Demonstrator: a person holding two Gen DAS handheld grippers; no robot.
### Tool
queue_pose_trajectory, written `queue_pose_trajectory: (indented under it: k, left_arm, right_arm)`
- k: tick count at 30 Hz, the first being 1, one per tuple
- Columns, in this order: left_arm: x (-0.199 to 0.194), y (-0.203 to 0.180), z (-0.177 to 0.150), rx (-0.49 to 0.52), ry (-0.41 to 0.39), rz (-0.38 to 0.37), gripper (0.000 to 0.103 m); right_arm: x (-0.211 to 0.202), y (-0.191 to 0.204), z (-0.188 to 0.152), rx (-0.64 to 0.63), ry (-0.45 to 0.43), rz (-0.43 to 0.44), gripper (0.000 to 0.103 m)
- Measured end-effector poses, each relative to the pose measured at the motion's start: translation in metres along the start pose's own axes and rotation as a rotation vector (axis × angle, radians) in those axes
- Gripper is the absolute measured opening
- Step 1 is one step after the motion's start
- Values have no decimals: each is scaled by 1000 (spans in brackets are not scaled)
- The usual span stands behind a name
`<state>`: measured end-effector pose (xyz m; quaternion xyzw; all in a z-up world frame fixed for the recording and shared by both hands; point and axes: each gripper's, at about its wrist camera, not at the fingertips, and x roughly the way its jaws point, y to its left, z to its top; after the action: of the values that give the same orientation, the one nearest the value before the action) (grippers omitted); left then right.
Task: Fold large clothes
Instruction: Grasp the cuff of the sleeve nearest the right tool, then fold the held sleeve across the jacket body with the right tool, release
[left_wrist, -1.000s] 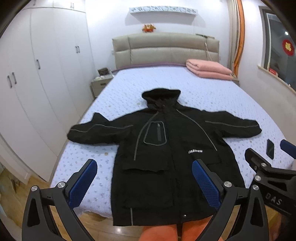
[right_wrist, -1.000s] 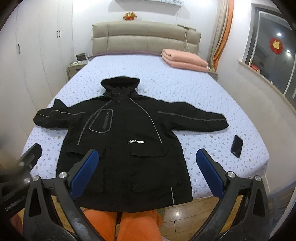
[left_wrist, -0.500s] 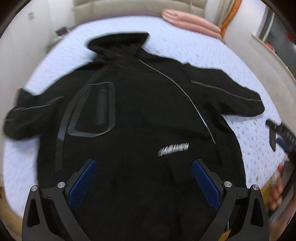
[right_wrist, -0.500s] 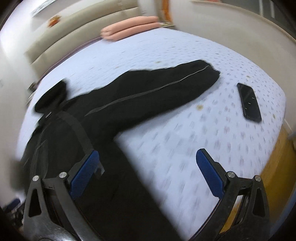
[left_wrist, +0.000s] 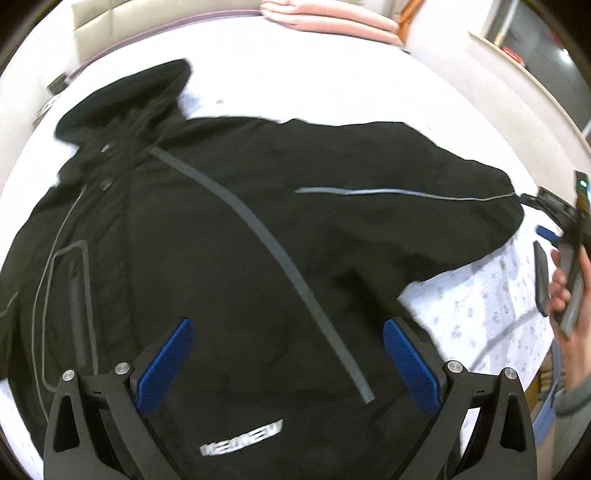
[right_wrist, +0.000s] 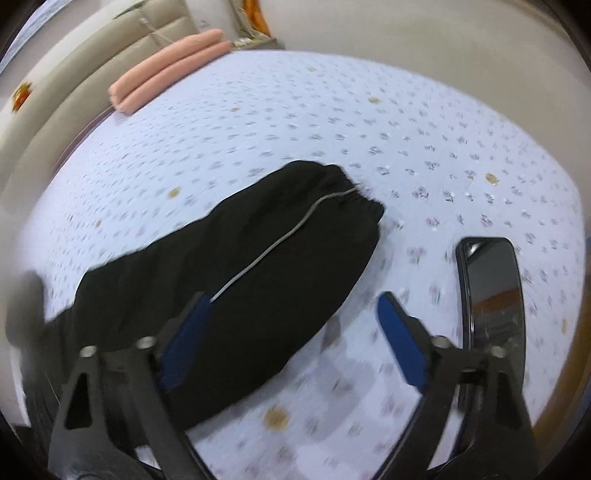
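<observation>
Jacket: a black hooded jacket (left_wrist: 229, 258) lies front-up and spread flat on the bed (right_wrist: 332, 122), hood (left_wrist: 125, 99) toward the far headboard, grey reflective piping along the zip and sleeves, a white logo near the hem.
Right sleeve: the sleeve (right_wrist: 251, 266) stretches out to the right across the sheet, its elastic cuff (right_wrist: 351, 199) ending on bare sheet.
Left gripper: the left gripper (left_wrist: 288, 363) hangs over the jacket's chest, blue pads wide apart with nothing between them; whether the tips touch the cloth cannot be told.
Right gripper: the right gripper (right_wrist: 291, 339) points down at the sleeve's lower edge, jaws just closing in a little yet still wide; its left finger is over the black fabric, its right finger over the sheet, and the pads do not press on anything. In the left wrist view a hand (left_wrist: 565, 288) holds it at the right edge.
Smartphone: a dark smartphone (right_wrist: 491, 295) lies face-up on the sheet just right of the right gripper's finger, near the bed's right edge, apart from the cuff.
Blanket: a folded pink blanket (right_wrist: 166, 70) sits far off by the headboard (right_wrist: 74, 96), well clear of the jacket.
Bedding: a pale lilac sheet with a small flower print and a few brownish spots.
Blur: both views are smeared.
</observation>
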<state>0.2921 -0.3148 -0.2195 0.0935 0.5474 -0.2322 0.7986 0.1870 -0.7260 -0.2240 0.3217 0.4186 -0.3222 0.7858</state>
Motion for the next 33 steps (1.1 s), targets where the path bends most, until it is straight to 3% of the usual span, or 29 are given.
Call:
queue_pose_trajectory:
  k: [4,10,11,14,16,21,24,27,29,33]
  left_arm:
    - [5,-25,18,-2,-4,2,102]
    - [24,-57,47,5,-15,-1,102]
    - [28,-62,51,12,-17,-1,102]
    - [40,-76,63,14,-14,-15,102]
    - [52,-85,74,7,13,-34,102]
    - [75,-110,99,44,-40,-51,102]
    - [107,-125,105,91,-6,-28,102]
    - [145,-135,102,133,45,29,102]
    - [148,-141,102,152,30,52,103]
    - [138,-138,106,130,41,27,103]
  right_arm:
    - [24,-27,26,69,62,15,77]
    - [66,-48,52,132,183,164,72]
    - [68,-45,55,119,184,177,66]
    - [64,-30,58,30,178,179,31]
    - [46,-24,61,-12,144,171,20]
    - [-20,-24,60,-120,6,135,18]
    - [-3,-28,54,-142,59,89,18]
    - [43,-34,48,-121,164,43,18]
    - [60,-38,46,-101,200,34,20]
    - [52,-31,51,-111,198,12,19]
